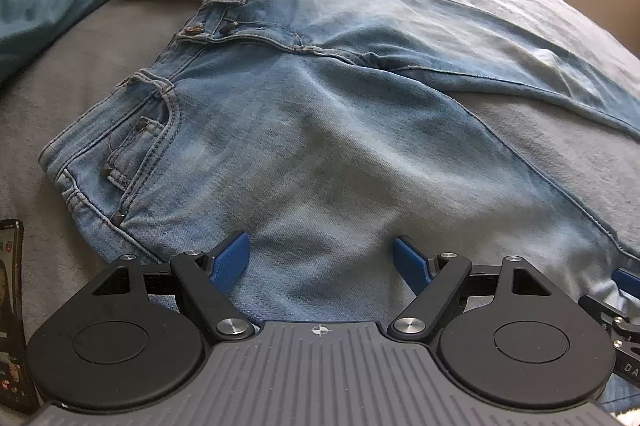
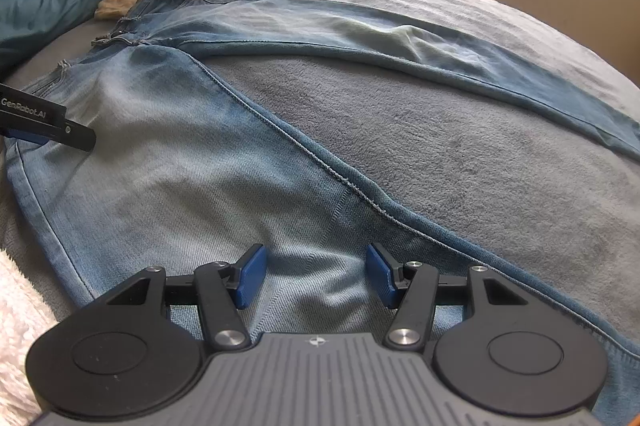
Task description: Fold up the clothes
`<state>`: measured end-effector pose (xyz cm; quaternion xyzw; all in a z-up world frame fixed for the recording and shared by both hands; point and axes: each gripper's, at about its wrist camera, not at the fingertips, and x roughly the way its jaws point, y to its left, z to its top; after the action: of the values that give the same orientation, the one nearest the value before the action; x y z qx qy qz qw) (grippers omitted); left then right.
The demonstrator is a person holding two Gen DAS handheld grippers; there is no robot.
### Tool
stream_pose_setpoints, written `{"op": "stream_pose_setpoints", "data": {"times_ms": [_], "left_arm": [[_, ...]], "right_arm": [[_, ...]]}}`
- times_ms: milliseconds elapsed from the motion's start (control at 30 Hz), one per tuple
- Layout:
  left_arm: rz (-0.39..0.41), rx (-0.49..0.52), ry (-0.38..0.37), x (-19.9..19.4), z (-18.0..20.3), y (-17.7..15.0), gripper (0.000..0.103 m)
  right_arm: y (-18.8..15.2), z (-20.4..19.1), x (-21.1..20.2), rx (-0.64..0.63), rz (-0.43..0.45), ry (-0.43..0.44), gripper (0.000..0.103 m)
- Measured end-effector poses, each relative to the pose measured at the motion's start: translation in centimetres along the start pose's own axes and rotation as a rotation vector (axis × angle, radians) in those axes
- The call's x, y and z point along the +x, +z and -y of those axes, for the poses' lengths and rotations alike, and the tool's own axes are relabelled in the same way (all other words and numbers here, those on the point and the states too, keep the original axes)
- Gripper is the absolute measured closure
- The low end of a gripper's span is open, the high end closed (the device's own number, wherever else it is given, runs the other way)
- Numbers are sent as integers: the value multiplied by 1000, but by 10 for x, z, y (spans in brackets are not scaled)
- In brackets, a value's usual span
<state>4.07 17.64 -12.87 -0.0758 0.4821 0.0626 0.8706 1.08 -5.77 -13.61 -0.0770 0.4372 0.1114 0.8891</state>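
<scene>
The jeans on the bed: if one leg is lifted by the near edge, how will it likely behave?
The jeans lie limp with soft wrinkles, so the leg would probably drape and sag, not hold shape. The thick seams and denim weave suggest fair weight. The fuzzy grey blanket beneath would likely drag on it rather than let it slide.

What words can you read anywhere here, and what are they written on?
"GenRobot.AI": white letters on the left gripper, seen from the right wrist view.
"DA": cut-off letters on the right gripper, low right in the left wrist view.
Phone screen: too small and blurred to read.
</scene>
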Motion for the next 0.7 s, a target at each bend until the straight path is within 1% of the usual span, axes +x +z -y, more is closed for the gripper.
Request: {"op": "stream_pose_setpoints", "data": {"times_ms": [133, 700], "left_arm": [[-2, 12, 1, -1, 0, 0, 24], [2, -1, 12, 2, 2, -2, 22]], "right_arm": [[0, -1, 0, 1, 0, -6, 45], [-2, 0, 0, 15, 12, -2, 44]]}}
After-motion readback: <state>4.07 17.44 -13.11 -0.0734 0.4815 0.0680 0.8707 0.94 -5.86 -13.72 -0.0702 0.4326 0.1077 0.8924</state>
